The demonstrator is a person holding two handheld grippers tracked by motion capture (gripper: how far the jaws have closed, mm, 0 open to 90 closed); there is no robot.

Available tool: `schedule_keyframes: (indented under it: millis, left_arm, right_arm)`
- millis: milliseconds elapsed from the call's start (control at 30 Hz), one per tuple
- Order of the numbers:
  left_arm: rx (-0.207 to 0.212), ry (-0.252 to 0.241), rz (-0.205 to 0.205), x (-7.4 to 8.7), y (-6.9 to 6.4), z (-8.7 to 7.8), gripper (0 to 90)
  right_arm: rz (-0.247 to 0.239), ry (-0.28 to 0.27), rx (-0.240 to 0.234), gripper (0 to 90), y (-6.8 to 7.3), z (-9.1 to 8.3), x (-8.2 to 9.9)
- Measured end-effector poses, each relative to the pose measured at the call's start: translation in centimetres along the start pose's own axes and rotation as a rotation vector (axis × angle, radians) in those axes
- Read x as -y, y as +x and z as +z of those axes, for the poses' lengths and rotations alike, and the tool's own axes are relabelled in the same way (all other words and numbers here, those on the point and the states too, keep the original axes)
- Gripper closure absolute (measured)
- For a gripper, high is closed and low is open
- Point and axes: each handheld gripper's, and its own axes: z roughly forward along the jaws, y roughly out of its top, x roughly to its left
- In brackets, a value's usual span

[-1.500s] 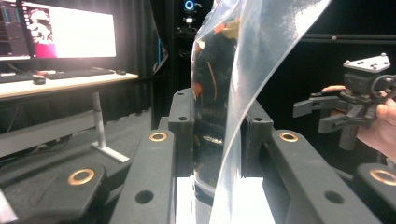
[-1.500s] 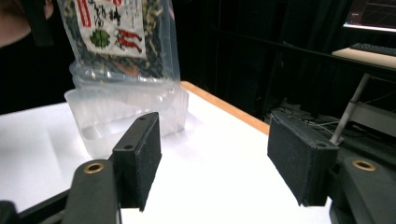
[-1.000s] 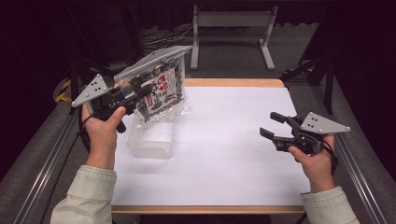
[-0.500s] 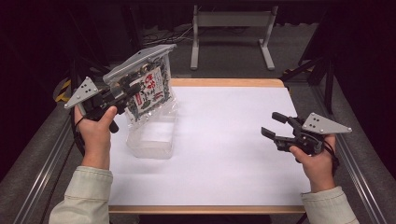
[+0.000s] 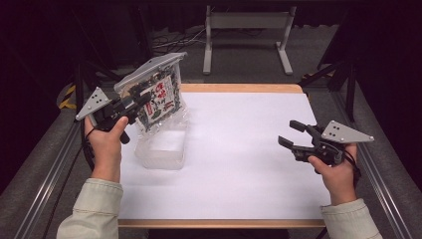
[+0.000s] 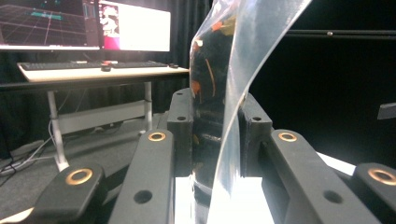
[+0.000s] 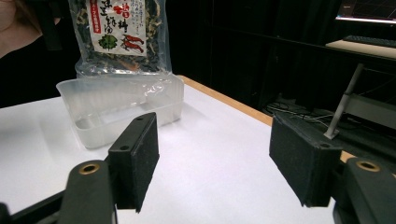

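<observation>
A clear plastic bag of dark dried food with a red and white label [image 5: 158,94] hangs upright over a clear plastic tub [image 5: 161,149] on the white table top. My left gripper [image 5: 142,102] is shut on the bag's side edge. In the left gripper view the jaws pinch the clear film [image 6: 224,140]. The bag's lower end [image 7: 122,60] reaches down to the tub's rim [image 7: 116,100]. My right gripper [image 5: 292,135] is open with nothing between its pads, low over the table at the right, apart from the bag and tub.
The white sheet [image 5: 239,159] covers the table, with a wooden edge [image 5: 219,223] along the front. Metal rails [image 5: 383,184] run down both sides. A grey stand [image 5: 246,30] is on the floor beyond the table. A desk with monitors [image 6: 84,28] stands to the side.
My left hand has carried the bag left and down, so the bag now hangs more upright with its lower end at the tub. The right hand has stayed put.
</observation>
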Motion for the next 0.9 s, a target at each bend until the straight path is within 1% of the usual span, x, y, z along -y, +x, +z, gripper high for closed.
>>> schedule_keyframes:
  millis: [33, 100, 233, 367, 500, 567, 900]
  left_arm:
    - [-0.003, 0.002, -0.005, 0.1, 0.0, 0.0, 71.9]
    - [-0.010, 0.008, 0.001, 0.3, 0.1, 0.0, 71.9]
    - [-0.011, 0.010, -0.013, 0.9, 0.1, 0.2, 71.9]
    - [-0.016, 0.016, -0.005, 1.2, 0.1, 0.2, 71.9]
    - [-0.015, 0.016, -0.011, 1.6, 0.2, 0.4, 71.9]
    - [-0.018, 0.026, -0.005, 1.8, 0.2, 0.5, 71.9]
    - [-0.022, 0.048, -0.026, 3.2, 0.6, 0.7, 71.9]
  right_arm:
    - [0.001, 0.003, 0.000, 33.6, 0.0, 0.0, 0.0]
    - [0.000, 0.006, -0.003, 33.6, 0.1, 0.1, 0.0]
    - [0.002, 0.006, -0.004, 33.6, 0.1, 0.2, 0.1]
    - [0.003, 0.010, -0.008, 33.6, 0.0, 0.2, 0.2]
    - [0.006, 0.013, -0.008, 33.5, 0.0, 0.2, 0.3]
    - [0.007, 0.013, -0.010, 33.5, 0.0, 0.3, 0.3]
    - [0.012, 0.013, -0.015, 33.1, -0.1, 0.4, 0.4]
